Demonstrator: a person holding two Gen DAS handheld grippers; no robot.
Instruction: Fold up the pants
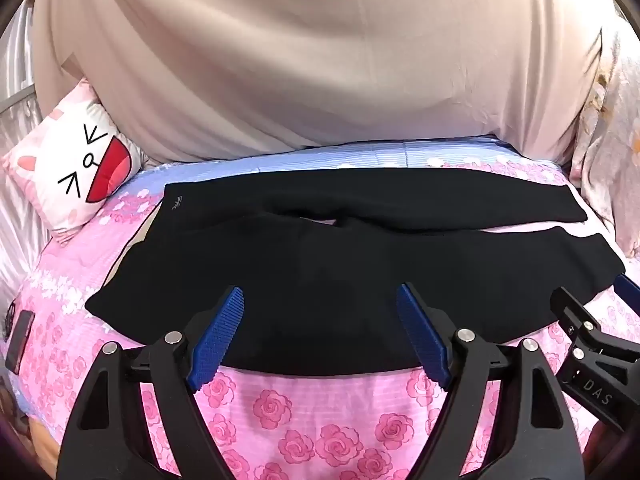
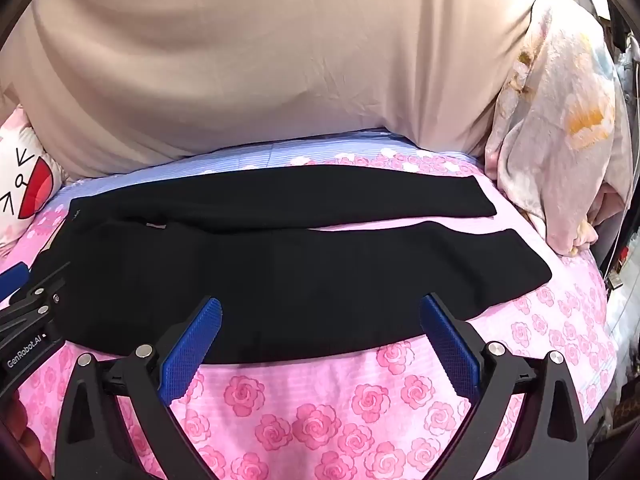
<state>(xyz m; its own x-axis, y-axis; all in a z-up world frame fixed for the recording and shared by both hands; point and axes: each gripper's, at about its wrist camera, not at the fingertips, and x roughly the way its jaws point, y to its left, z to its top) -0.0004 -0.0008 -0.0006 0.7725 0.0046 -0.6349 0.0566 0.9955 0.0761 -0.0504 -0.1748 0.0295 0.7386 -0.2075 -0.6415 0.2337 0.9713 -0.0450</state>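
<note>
Black pants (image 1: pixel 340 276) lie flat on the pink rose bedsheet (image 1: pixel 280 412), waist at the left, both legs running right with a thin gap between them. They show the same way in the right wrist view (image 2: pixel 288 272). My left gripper (image 1: pixel 320 296) is open, its blue pads over the near edge of the near leg, toward the waist. My right gripper (image 2: pixel 320 308) is open over the near leg's near edge, toward the cuffs. The right gripper also shows at the right edge of the left wrist view (image 1: pixel 592 340); the left gripper's body shows at the left edge of the right wrist view.
A beige curtain or cover (image 1: pixel 320 60) hangs behind the bed. A cat-face pillow (image 1: pixel 76 164) lies at the far left. A crumpled floral blanket (image 2: pixel 560 140) is piled at the right. A dark phone-like object (image 1: pixel 18 340) lies at the bed's left edge.
</note>
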